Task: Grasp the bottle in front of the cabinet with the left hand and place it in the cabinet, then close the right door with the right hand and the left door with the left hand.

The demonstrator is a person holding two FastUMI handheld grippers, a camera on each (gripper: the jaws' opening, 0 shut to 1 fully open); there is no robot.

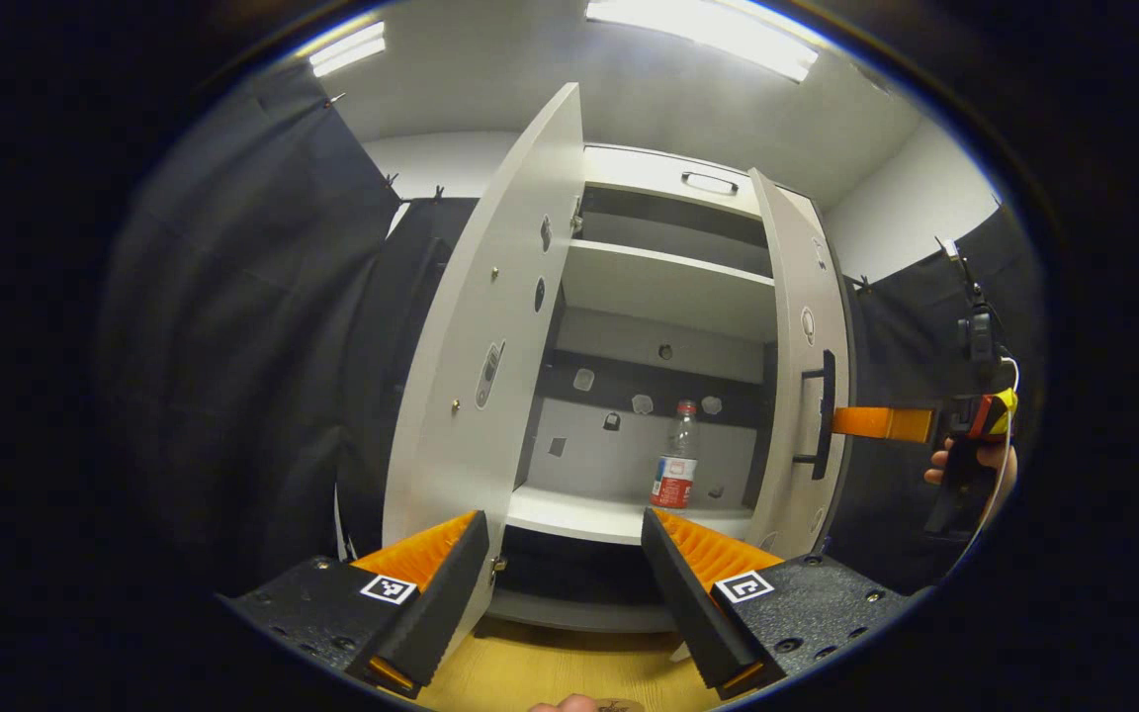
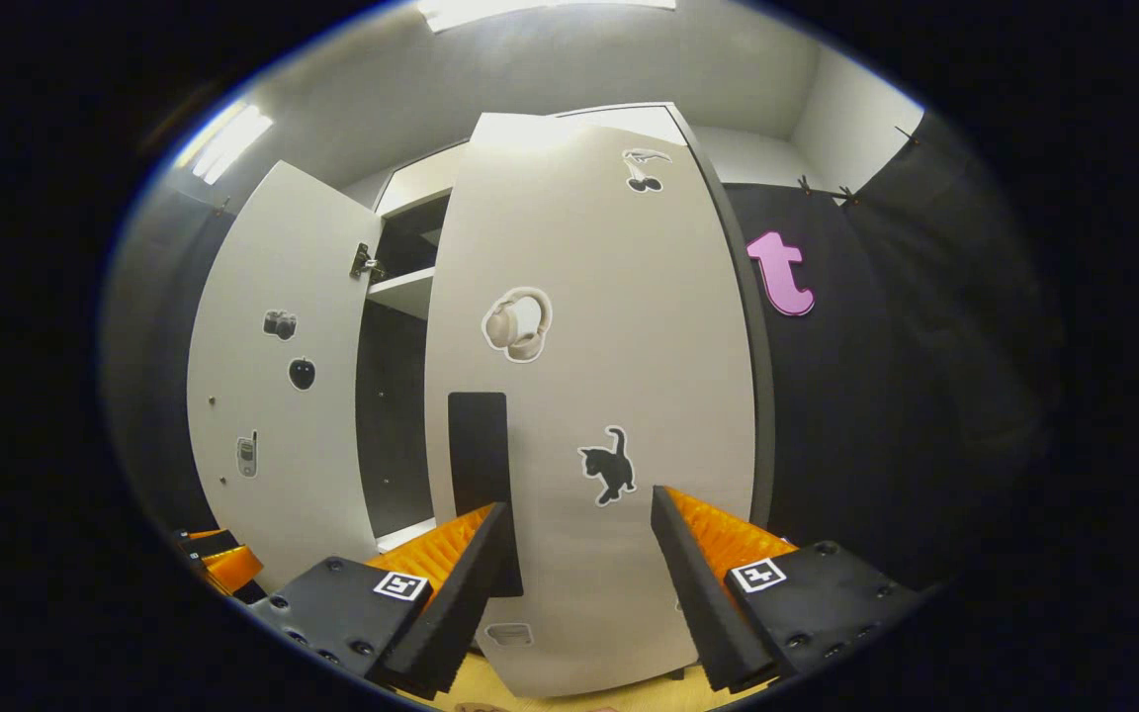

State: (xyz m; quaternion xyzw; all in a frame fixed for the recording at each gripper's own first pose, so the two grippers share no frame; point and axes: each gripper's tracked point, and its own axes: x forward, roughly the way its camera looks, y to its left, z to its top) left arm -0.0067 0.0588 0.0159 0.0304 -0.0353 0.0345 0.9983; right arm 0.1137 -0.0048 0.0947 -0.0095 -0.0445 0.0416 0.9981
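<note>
Both cabinet doors stand open as the bottle (image 1: 675, 457) rests upright on a shelf (image 1: 619, 517) inside the cabinet (image 1: 668, 287). Left hand-held gripper (image 1: 565, 593) spread, empty; right hand-held gripper (image 2: 579, 583) spread before the right door (image 2: 589, 396), near its handle (image 2: 479, 465).

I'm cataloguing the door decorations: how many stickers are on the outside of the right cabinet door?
3 on the right door: cherries sticker near the top, headphones sticker above the handle, cat sticker right of it. The grippers may hide others lower down.
</note>
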